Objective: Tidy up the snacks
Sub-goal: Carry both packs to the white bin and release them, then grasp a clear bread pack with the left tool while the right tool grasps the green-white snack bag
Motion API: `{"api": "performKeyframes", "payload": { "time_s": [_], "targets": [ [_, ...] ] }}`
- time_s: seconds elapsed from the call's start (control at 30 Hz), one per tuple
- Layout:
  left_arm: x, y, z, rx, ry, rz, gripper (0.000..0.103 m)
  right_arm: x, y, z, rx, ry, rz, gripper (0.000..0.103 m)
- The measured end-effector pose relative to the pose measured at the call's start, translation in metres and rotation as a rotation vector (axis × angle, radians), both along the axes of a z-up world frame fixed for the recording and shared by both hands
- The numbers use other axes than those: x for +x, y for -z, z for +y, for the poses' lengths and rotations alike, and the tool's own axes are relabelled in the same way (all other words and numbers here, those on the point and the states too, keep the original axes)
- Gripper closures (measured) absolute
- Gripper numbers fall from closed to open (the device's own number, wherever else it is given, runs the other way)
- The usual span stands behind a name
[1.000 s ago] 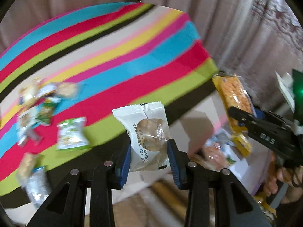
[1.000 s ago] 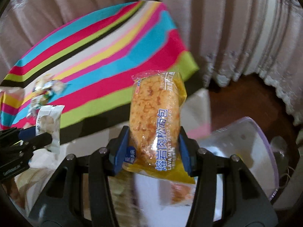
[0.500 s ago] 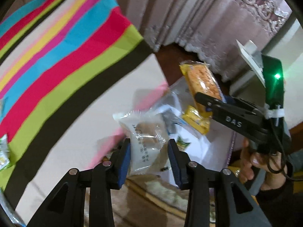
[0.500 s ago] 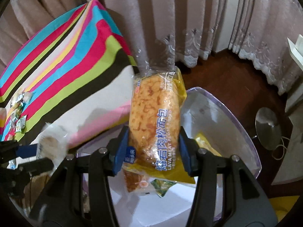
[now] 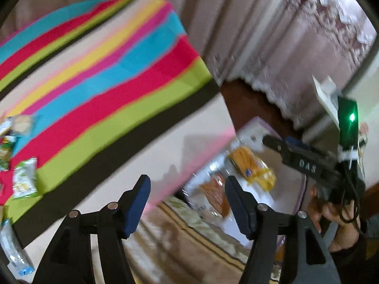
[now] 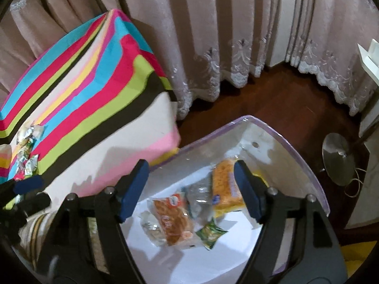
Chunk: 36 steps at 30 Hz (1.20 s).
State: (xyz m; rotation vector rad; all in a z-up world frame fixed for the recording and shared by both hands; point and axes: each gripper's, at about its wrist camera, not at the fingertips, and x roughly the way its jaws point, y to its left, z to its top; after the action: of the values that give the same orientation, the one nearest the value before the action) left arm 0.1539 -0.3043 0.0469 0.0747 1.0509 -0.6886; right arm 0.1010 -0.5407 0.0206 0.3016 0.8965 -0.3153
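Clear bin (image 6: 305, 172) with five snack packets (image 6: 227, 184); both tools (image 6: 191, 189) (image 5: 187, 203) opening, empty.

Pale pink curtains (image 6: 213, 35) with lace hems hang to a dark wooden floor (image 6: 272, 99). A bed under a striped cover (image 6: 78, 78) of blue, red, green, yellow, black and white fills the left. A round metal lamp base (image 6: 337, 158) stands on the floor at right.

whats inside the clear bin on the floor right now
Inside the clear purple-rimmed plastic bin: a yellow-wrapped golden bread snack, an orange-brown pastry packet, a clear wrapper and a small green packet. The right gripper's fingers cover part of it.
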Motion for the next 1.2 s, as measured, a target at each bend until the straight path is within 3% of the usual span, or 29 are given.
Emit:
{"api": "performKeyframes", "payload": {
  "time_s": [0.13, 0.2, 0.57, 0.87, 1.07, 1.2],
  "targets": [
    [0.003, -0.01, 0.028, 0.073, -0.081, -0.08, 0.037, 0.014, -0.011, 0.023, 0.003, -0.065, -0.033, 0.026],
    [0.005, -0.008, 0.043, 0.1, -0.117, -0.066, 0.037, 0.023, -0.02, 0.041, -0.001, -0.114, -0.059, 0.026],
    [0.006, -0.012, 0.164, 0.077, -0.34, -0.089, 0.037, 0.056, -0.036, 0.144, -0.053, -0.375, -0.086, 0.026],
    [0.013, 0.006, 0.278, 0.111, -0.576, -0.025, 0.037, 0.079, -0.024, 0.221, -0.017, -0.504, -0.052, 0.026],
    [0.025, 0.02, 0.313, 0.152, -0.612, 0.009, 0.037, 0.091, -0.024, 0.269, -0.024, -0.57, -0.057, 0.026],
    [0.035, 0.027, 0.315, 0.189, -0.562, 0.015, 0.037, 0.102, -0.014, 0.297, -0.019, -0.588, -0.035, 0.026]
  ]
}}
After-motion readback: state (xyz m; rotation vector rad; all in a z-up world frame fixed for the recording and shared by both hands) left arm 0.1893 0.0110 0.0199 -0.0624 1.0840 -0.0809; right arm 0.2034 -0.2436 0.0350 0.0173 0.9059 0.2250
